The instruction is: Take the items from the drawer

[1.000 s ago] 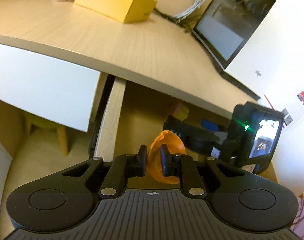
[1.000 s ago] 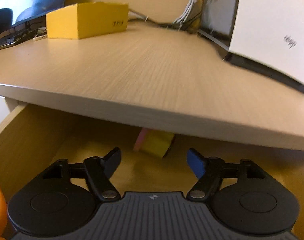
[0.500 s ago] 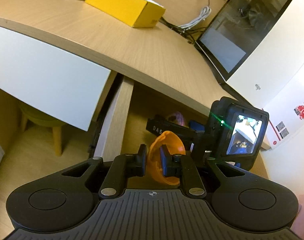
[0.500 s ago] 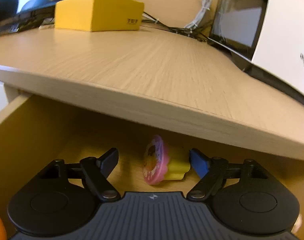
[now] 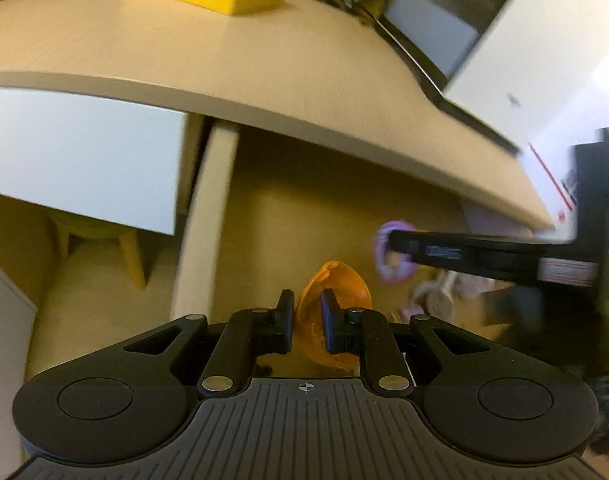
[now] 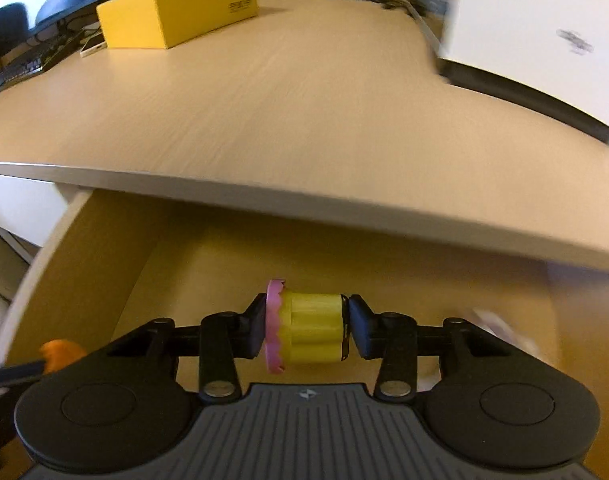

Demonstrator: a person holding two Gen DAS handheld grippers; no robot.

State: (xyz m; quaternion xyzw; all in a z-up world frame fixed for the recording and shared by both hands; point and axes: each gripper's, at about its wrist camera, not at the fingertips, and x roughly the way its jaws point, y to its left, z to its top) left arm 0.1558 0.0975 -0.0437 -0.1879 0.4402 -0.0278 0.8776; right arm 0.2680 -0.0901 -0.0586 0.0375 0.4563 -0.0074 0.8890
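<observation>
Below the curved edge of the light wooden desk top, the left gripper pinches the rim of a thin orange plastic bowl-shaped piece between narrow jaws, over the open wooden drawer; the right gripper's black finger reaches in beside it

Under the same desk top, the right gripper clamps a yellow ribbed plastic cup with a pink scalloped lid, long axis crosswise between the pads. In my judgement the overhanging desk edge is the obstacle: both items must come back, then up

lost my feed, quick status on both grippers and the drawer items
Left hand-held gripper shut on orange piece. Right hand-held gripper shut on yellow-pink toy. Desk edge overhangs drawer.
</observation>
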